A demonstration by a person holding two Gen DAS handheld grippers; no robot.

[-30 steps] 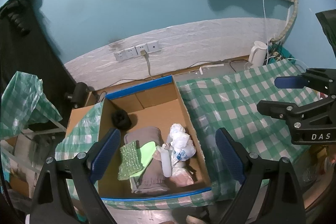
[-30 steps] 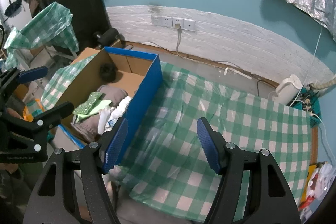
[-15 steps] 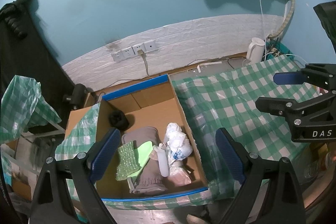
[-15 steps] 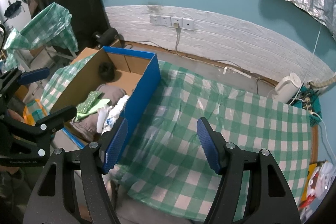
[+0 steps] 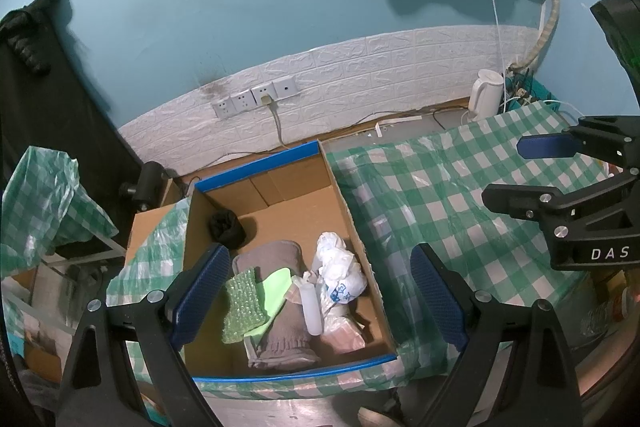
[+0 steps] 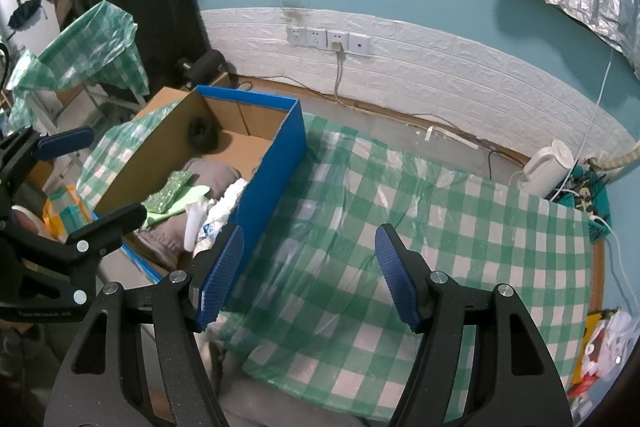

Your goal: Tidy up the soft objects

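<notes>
Your left gripper and right gripper both hover with jaws wide apart, holding nothing. The soft things — grey folded towel, green bubble wrap, white crumpled plastic bags — lie in the blue-edged cardboard box, beside the green checked tablecloth.

A: Access to the cardboard box?
B: Open from above; far half bare except a black bundle; near half filled.
A: Right of it?
B: Checked tablecloth clear; kettle at far edge.
</notes>
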